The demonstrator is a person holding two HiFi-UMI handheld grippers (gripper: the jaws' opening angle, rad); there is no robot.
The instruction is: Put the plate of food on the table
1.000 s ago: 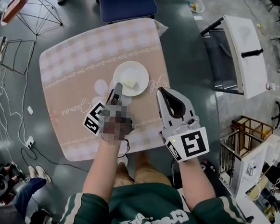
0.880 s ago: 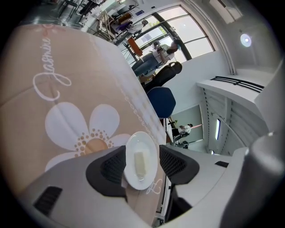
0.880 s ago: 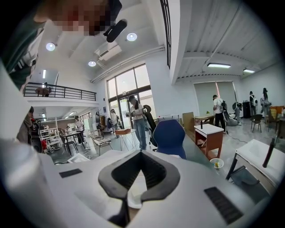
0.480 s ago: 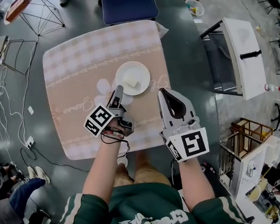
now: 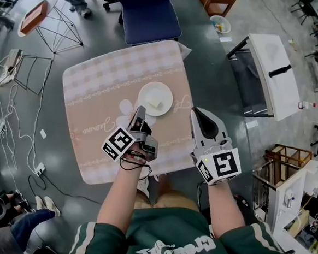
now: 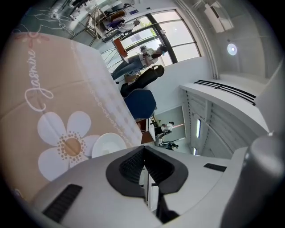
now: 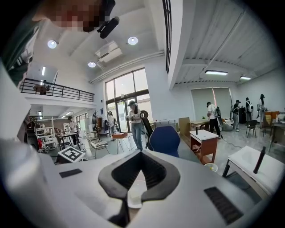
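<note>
The plate (image 5: 155, 99) of food (image 5: 152, 103) sits near the table's (image 5: 96, 91) right edge, while your left gripper (image 5: 140, 112) has just closed its jaws on nothing and your right gripper (image 5: 196, 111) is closed too, also empty.

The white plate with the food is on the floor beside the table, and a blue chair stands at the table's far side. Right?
Not quite. The white plate sits on the table, not the floor; the head view shows it. The blue chair does stand at the far side.
</note>
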